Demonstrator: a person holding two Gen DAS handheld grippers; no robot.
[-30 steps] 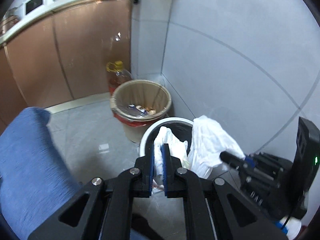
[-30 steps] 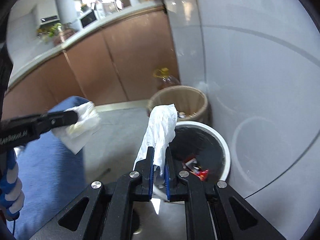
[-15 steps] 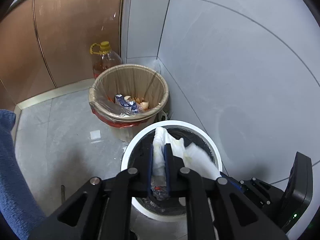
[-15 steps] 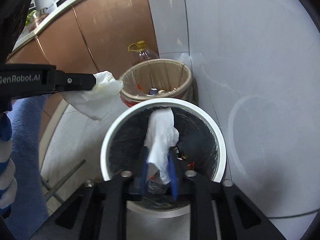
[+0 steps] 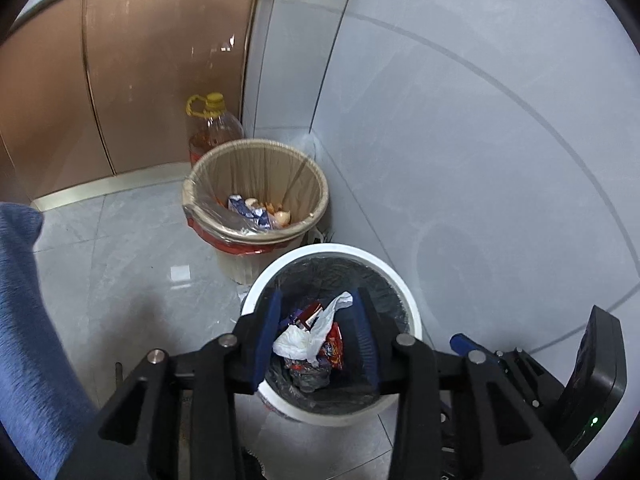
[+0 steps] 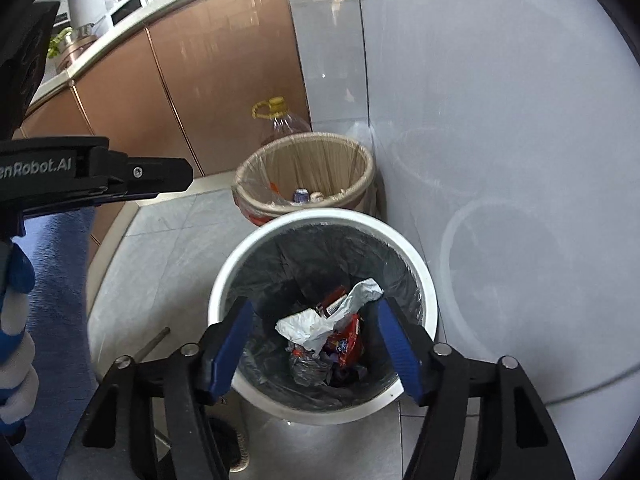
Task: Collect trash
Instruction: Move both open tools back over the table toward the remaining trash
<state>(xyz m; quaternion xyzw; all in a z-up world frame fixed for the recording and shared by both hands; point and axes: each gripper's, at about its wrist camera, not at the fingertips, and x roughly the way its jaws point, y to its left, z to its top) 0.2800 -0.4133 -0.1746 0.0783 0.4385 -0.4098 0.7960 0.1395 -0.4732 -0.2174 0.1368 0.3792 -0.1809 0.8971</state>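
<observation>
Left tongs (image 5: 316, 336): spread wide, holding nothing, positioned directly over the white bin.
Right tongs (image 6: 316, 344): spread wide, holding nothing, positioned over the same bin.
White bin (image 5: 412, 312): round, white rim, black liner; stands on the tiled floor (image 5: 120, 272) against the grey wall.
Crumpled paper towels (image 6: 308, 326): white, lying inside the white bin on top of the other refuse.
Other refuse (image 6: 344, 344): red wrappers and dark packaging beneath the towels.
Tan bin (image 5: 256, 168): lined with clear plastic, just behind the white bin; contains scraps and a blue wrapper.
Oil bottle (image 5: 214, 128): yellow cap, upright behind the tan bin, beside the brown cabinet.
</observation>
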